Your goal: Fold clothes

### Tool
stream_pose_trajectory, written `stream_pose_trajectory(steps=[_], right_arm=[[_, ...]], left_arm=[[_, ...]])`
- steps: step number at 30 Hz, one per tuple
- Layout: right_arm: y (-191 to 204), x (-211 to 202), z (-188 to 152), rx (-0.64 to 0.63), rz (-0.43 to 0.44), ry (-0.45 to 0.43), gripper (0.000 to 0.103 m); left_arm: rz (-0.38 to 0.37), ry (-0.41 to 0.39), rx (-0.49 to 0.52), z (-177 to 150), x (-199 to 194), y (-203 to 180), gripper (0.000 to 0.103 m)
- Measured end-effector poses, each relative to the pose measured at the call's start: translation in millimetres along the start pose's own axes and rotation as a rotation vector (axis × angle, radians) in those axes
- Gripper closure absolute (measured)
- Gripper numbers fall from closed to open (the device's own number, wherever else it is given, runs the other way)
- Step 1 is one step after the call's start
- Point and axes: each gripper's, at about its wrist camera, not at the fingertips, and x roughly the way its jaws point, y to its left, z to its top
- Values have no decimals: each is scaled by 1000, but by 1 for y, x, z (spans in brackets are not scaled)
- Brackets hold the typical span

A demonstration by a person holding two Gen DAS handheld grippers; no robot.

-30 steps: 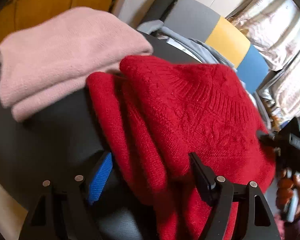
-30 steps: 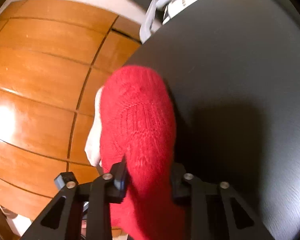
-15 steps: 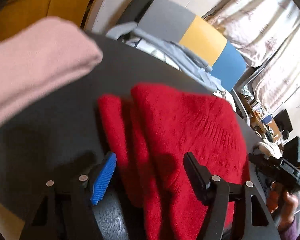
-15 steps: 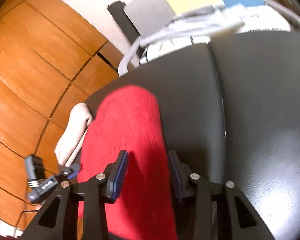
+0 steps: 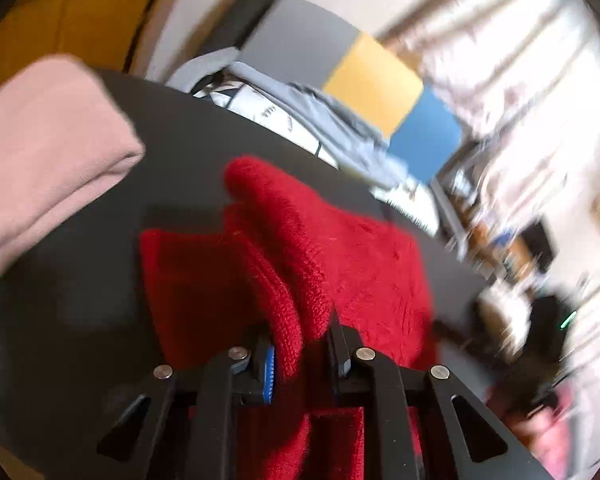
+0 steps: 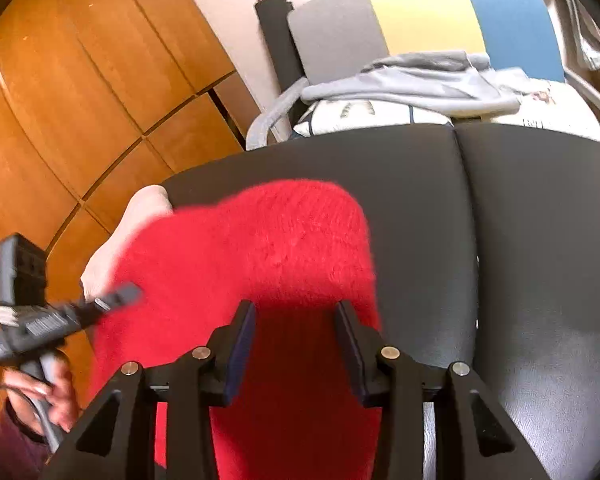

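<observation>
While your left gripper has just closed, pinching a red sweater fold
Your right gripper hangs half-open over it, pads clear

Striped chair, wooden cabinet

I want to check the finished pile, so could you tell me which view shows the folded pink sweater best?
The left wrist view: the folded pink sweater fills its upper left, lying on the black table with its rounded fold showing. The right wrist view gives only a pale sliver of it past the red sweater, partly hidden by the left tool.
</observation>
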Motion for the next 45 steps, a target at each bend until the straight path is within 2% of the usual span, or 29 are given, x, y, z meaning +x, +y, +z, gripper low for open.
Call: stream_pose_trajectory(steps=[2, 4, 7, 9, 11, 12, 14, 15, 16, 18, 19, 21, 23, 24, 25, 27, 29, 32, 35, 38, 39, 42, 43, 45], right_arm=[[-8, -2, -8, 43, 28, 2, 61], [-14, -3, -17, 88, 62, 5, 61], [-9, -6, -27, 88, 153, 5, 61], [-3, -7, -32, 60, 177, 11, 61], [5, -5, -34, 20, 141, 23, 61], [5, -5, -34, 15, 108, 26, 61], [2, -4, -35, 23, 95, 43, 57], [-1, -2, -34, 36, 107, 62, 53], [-3, 0, -34, 51, 120, 80, 51], [-10, 5, -35, 90, 149, 113, 44], [-14, 8, -36, 115, 170, 124, 43], [-21, 14, -39, 169, 234, 137, 39], [-27, 23, -44, 224, 285, 159, 34], [-28, 29, -46, 227, 289, 176, 34], [-28, 34, -48, 230, 292, 194, 34], [-27, 42, -52, 228, 301, 224, 34], [-27, 49, -55, 241, 336, 242, 34], [-23, 54, -55, 245, 350, 230, 34], [-21, 58, -53, 266, 360, 237, 34], [-28, 62, -51, 342, 367, 252, 38], [-29, 65, -51, 349, 359, 263, 48], [-30, 70, -51, 371, 358, 285, 68], [-30, 69, -50, 378, 368, 283, 70], [-21, 57, -47, 312, 336, 255, 74]], left_arm=[[74, 9, -34, -4, 8, 22, 84], [143, 54, -79, -16, 26, 51, 83], [65, 21, -133, -24, 27, 66, 82], [74, 25, -117, -23, 25, 62, 81], [105, 33, -84, -20, 22, 55, 77], [135, 28, -58, -18, 16, 50, 70], [193, 7, 6, -17, 3, 38, 65], [215, -2, 41, -18, 0, 32, 56], [230, -7, 71, -19, -5, 31, 35], [224, -12, 110, -21, -15, 31, 17], [196, -10, 128, -22, -17, 31, 15], [200, 18, 169, -22, -3, 21, 12], [280, 50, 196, -27, 11, 23, 12], [321, 72, 194, -30, 16, 29, 12], [323, 84, 170, -31, 19, 36, 12], [276, 87, 101, -31, 22, 48, 10], [240, 80, 74, -29, 22, 51, 10], [190, 93, 113, -28, 29, 44, 13], [148, 104, 129, -27, 34, 38, 26], [100, 100, 62, -18, 41, 42, 44], [86, 99, 50, -17, 43, 43, 50], [64, 91, 38, -16, 43, 40, 65], [71, 79, 46, -17, 40, 35, 69], [88, 51, 71, -19, 35, 27, 73]])
